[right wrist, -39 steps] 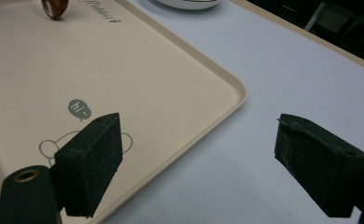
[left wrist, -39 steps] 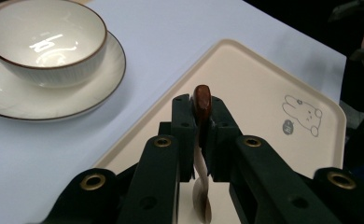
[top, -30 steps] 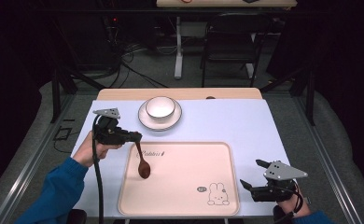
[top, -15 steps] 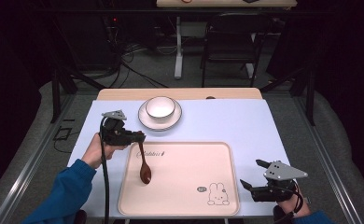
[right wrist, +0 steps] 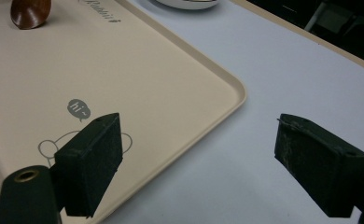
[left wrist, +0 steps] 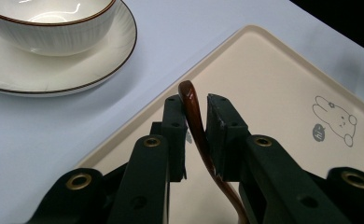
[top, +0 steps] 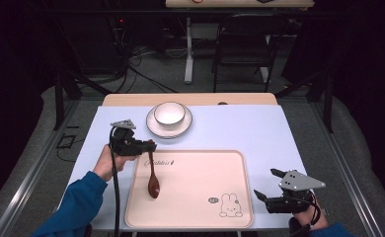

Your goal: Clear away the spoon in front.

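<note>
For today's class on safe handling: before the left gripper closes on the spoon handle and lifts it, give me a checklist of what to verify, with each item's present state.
1. Spoon handle sits between the left gripper fingers: ok.
2. Fingers shut on the handle: not ok, a narrow gap shows on each side.
3. Spoon bowl end rests on the tray: ok, in the high view.
4. Bowl and saucer stand apart from the spoon: ok.
5. Right gripper is open and off to the tray's right corner, away from the spoon: ok.
6. Grip will hold the curved handle without slipping: cannot tell.
</note>
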{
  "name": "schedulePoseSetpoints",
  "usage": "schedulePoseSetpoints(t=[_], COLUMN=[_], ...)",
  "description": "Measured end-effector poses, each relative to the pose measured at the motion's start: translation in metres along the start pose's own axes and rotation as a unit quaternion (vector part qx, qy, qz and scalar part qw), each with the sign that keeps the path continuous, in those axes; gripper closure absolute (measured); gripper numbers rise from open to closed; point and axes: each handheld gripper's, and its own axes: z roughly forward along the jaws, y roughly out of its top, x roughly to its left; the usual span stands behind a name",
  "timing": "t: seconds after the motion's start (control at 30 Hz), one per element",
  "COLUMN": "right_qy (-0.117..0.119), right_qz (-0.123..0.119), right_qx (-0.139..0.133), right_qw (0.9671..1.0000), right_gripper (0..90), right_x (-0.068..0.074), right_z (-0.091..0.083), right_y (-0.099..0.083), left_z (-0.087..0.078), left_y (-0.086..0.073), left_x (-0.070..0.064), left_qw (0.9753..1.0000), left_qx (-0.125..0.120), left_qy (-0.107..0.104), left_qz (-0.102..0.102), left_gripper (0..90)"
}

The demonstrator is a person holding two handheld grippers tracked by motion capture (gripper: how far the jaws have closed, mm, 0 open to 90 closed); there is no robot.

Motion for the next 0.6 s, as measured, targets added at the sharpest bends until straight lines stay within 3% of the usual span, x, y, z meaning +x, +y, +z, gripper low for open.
schedulePoseSetpoints(t=[0.6], right_qy=[0.0], right_qz=[-0.003], right_qx=[0.001], right_qw=[1.0], right_gripper=[14.3], right_x=[0.001], right_z=[0.001], right_y=[0.001], left_z=[0.012], left_y=[-0.017], left_x=[0.011], left_qw=[0.9992], left_qx=[0.002], left_qy=[0.019], left_qz=[-0.036], left_gripper=[75.9])
